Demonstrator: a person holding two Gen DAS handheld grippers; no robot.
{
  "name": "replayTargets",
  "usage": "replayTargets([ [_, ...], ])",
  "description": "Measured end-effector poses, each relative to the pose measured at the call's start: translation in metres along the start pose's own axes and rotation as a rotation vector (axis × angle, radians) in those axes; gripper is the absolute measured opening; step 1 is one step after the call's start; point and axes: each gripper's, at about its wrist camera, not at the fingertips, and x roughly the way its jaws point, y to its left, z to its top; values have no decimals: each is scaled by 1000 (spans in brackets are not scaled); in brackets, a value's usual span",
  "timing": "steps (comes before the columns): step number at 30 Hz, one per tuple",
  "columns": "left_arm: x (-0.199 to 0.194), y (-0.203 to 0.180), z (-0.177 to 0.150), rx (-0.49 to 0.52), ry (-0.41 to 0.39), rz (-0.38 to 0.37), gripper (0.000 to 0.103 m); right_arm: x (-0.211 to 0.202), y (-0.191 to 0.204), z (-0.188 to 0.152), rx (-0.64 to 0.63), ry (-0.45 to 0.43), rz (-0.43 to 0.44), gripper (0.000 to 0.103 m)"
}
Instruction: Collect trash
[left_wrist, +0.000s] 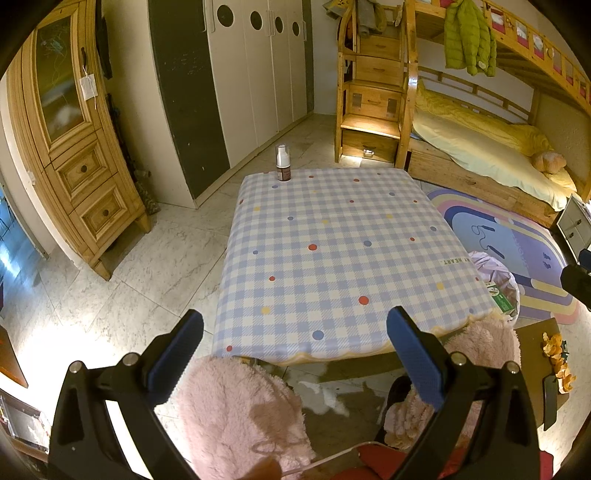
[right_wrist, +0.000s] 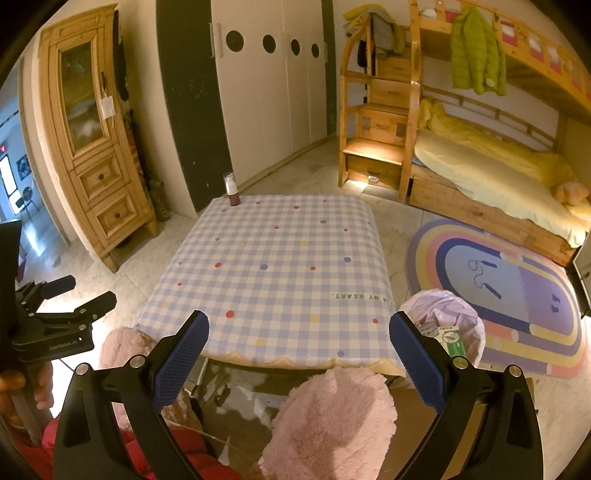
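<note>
A small brown pump bottle (left_wrist: 283, 163) (right_wrist: 232, 191) stands alone at the far left corner of the blue checked table (left_wrist: 332, 251) (right_wrist: 273, 273). A bin lined with a pink bag (left_wrist: 496, 271) (right_wrist: 469, 317) sits on the floor at the table's near right corner, with a green carton (left_wrist: 501, 300) (right_wrist: 453, 340) inside. Orange peels (left_wrist: 556, 360) lie on a brown board at the right. My left gripper (left_wrist: 295, 350) (right_wrist: 81, 293) hovers open over the near table edge, holding nothing. My right gripper (right_wrist: 299, 354) is open and empty too, just left of the bin.
A person's knees in pink fleece (left_wrist: 236, 410) (right_wrist: 332, 421) sit below both grippers. A dark knife (left_wrist: 550, 400) lies by the peels. A rainbow rug (right_wrist: 509, 288), a wooden bunk bed (right_wrist: 491, 173), a wooden cabinet (left_wrist: 74, 155) and white wardrobes (right_wrist: 269, 92) surround the table.
</note>
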Motion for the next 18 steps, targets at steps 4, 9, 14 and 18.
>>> replayTargets([
  [4,-1,-1,0,0,0,2,96,0,1,0,-1,-1,1,97],
  [9,-1,0,0,1,0,2,96,0,0,1,1,0,1,97],
  [14,-1,0,1,1,0,1,96,0,1,0,1,-1,1,97],
  [18,-1,0,1,-2,2,1,96,0,0,1,2,0,1,97],
])
